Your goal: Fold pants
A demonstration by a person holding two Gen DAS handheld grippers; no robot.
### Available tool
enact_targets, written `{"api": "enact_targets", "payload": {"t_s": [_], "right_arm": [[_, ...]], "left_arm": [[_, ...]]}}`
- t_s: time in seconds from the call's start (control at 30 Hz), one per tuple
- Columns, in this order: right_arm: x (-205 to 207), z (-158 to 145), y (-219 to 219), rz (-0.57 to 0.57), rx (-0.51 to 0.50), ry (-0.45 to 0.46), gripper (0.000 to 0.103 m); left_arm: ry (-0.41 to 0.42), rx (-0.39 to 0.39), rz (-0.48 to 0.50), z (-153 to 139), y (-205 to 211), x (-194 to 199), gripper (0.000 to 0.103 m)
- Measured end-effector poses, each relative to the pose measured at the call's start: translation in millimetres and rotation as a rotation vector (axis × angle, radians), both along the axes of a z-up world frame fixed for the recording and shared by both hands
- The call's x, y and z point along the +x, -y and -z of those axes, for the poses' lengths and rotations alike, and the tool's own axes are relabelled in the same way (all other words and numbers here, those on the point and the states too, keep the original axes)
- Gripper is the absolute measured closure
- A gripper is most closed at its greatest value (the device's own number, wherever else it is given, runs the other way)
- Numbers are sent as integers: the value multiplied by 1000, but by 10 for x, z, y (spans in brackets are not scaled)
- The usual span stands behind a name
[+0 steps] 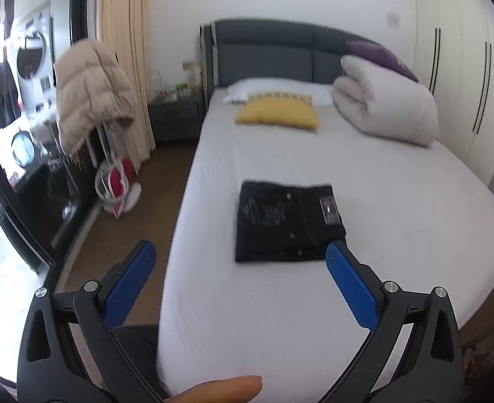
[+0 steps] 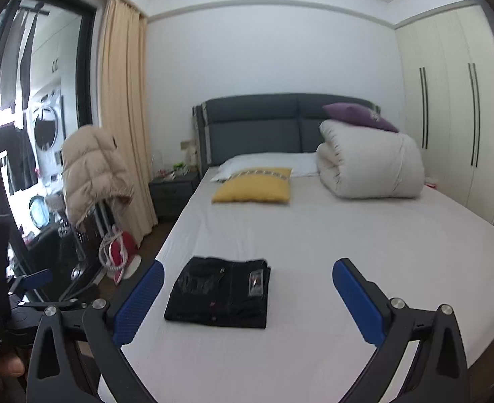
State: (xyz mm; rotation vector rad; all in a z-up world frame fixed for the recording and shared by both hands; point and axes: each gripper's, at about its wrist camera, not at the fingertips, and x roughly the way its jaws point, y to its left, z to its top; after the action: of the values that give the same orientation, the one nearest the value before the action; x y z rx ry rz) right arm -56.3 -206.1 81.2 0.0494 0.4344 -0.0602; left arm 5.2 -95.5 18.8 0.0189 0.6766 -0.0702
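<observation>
Black pants (image 1: pixel 288 223) lie folded into a compact rectangle on the white bed (image 1: pixel 398 235), near its foot end. They also show in the right wrist view (image 2: pixel 220 294). My left gripper (image 1: pixel 240 252) is open and empty, held above the bed's foot edge, short of the pants. My right gripper (image 2: pixel 248 270) is open and empty, held above the bed with the pants between its fingers in view but below and beyond them. The left gripper's blue pad (image 2: pixel 37 278) shows at the left of the right wrist view.
A yellow pillow (image 1: pixel 278 112), a white pillow (image 1: pixel 273 89) and a rolled white duvet (image 1: pixel 386 107) with a purple cushion (image 1: pixel 381 55) lie by the grey headboard (image 1: pixel 263 50). A beige jacket (image 1: pixel 92 94) hangs left of the bed. A wardrobe (image 1: pixel 465 77) stands right.
</observation>
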Motion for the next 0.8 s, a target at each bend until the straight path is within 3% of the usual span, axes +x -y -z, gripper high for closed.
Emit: {"api": "enact_targets", "payload": {"t_s": [0.37, 0.8], "right_arm": [[337, 536, 47, 80, 88, -258, 0], [423, 678, -145, 50, 38, -302, 0]], "left_arm": [[-107, -17, -13, 710, -55, 669, 0], [-159, -17, -24, 1038, -97, 741, 0]]}}
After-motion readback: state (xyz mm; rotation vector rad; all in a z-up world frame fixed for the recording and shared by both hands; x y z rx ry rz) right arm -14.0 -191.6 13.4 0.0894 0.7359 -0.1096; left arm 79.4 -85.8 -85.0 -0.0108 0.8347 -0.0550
